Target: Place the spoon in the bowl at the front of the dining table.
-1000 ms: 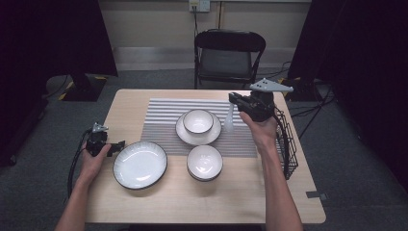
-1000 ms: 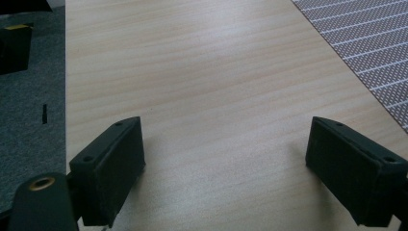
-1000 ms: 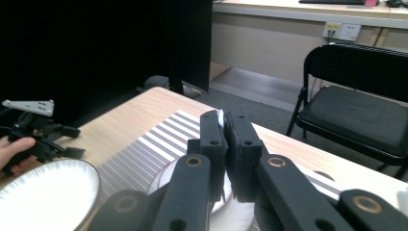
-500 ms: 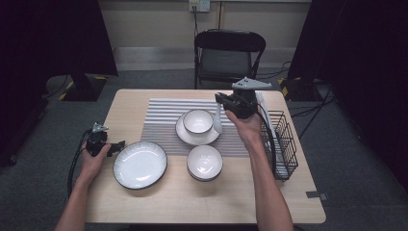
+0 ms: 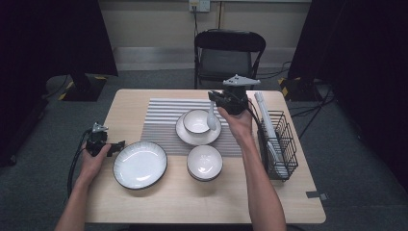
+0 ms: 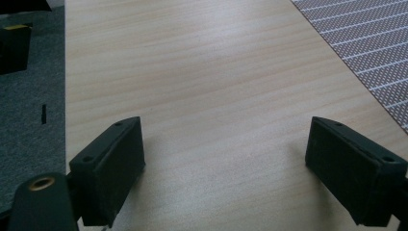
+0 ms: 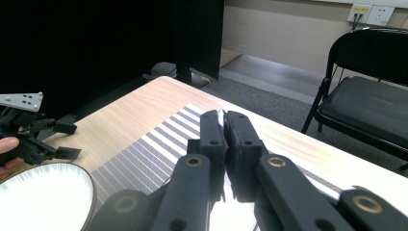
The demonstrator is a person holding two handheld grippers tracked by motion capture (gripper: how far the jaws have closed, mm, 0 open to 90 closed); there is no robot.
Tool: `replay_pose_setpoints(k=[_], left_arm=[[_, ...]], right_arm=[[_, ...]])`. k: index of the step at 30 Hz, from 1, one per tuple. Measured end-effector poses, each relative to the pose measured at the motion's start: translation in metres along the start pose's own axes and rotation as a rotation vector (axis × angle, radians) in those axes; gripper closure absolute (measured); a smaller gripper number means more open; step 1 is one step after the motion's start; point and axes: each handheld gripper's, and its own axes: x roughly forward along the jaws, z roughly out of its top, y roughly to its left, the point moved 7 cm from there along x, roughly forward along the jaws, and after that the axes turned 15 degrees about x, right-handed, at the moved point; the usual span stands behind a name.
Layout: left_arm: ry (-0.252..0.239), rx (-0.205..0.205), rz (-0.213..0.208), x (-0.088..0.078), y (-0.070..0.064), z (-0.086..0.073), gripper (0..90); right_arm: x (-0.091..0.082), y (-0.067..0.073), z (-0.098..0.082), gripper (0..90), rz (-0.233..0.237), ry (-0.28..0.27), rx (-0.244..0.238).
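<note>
Spoon [image 5: 211, 118], white, glossy, likely brittle and slippery, is hanging clamped by its handle in the right tool [image 5: 215, 99]; left tool [image 5: 117, 146] is resting with jaws apart.

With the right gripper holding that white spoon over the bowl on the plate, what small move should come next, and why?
Probably lower it a little and set the spoon into the bowl. The right gripper is shut on the spoon's handle, and the spoon hangs over the bowl's right rim, not yet resting inside.
</note>
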Motion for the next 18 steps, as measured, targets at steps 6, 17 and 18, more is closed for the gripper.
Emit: replay_pose_setpoints(k=[6,17,18], left_arm=[[0.001,0.000,-0.001,0.000,0.000,0.000,13.1],[0.000,0.000,-0.003,0.000,0.000,0.000,13.2],[0.000,0.000,-0.004,0.000,0.000,0.000,13.3]], right_arm=[[0.011,-0.001,-0.001,86.3,-0.003,0.011,0.008],[0.034,-0.006,-0.006,86.3,-0.011,0.042,0.010],[0.036,-0.007,-0.007,86.3,-0.011,0.042,0.010]])
